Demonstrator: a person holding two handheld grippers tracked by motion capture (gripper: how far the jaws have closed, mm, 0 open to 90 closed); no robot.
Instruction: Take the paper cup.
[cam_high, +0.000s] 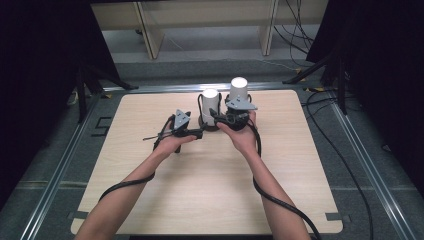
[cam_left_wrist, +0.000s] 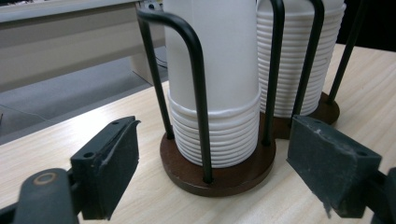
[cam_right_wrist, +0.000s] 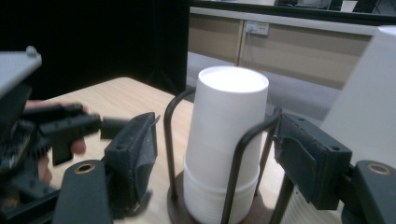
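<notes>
White cup stacks (cam_high: 210, 102) upright in wire holders (cam_left_wrist: 198, 84)

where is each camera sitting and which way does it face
High view: above the person's side of the table, looking forward and down; both forearms, left hand-held gripper and right hand-held gripper show.
Left gripper view: low beside the holder base, facing the near cup stack; own jaws apart.
Right gripper view: higher, facing that stack's top; own jaws astride it, not touching.
All share this stack.

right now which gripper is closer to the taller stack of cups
Right. The right gripper sits just in front of the taller stack of cups. The left gripper is further off to the left, level with the shorter stack's base.
</notes>
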